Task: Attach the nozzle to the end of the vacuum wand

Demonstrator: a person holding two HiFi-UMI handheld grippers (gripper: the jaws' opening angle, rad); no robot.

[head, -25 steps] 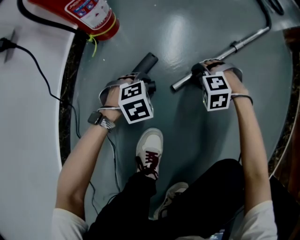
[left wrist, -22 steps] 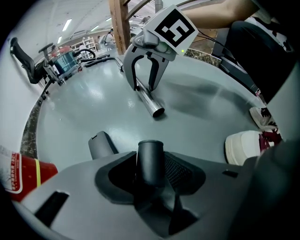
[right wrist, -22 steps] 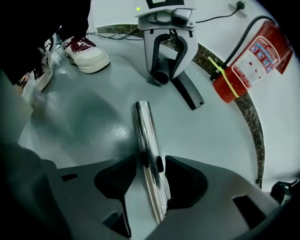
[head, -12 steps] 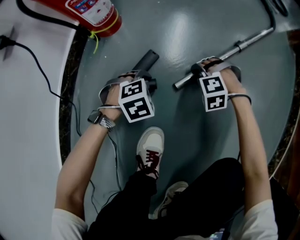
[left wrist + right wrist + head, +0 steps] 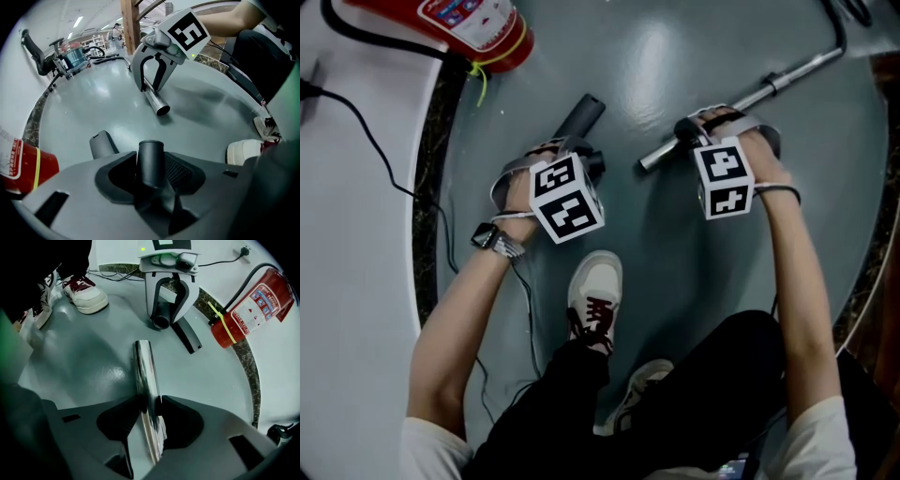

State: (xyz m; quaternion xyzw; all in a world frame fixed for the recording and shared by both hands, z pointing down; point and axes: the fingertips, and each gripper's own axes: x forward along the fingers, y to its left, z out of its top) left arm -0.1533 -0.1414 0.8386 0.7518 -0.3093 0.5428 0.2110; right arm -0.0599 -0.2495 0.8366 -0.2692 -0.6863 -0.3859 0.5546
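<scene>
This seems to be a large indoor hall of a workplace, not a home. The floor (image 5: 656, 56) is glossy grey-green, with a curved band of dark speckled stone (image 5: 429, 197) next to a white area. A red fire extinguisher (image 5: 478, 26) is at its edge. Far back are long ceiling lights (image 5: 78, 21), a wooden post (image 5: 131, 18) and an office chair (image 5: 33, 50).

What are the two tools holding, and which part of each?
Left tool grips the dark nozzle by its round end. Right tool, its jaws just closing, pinches the shiny wand a little behind its open end.
</scene>
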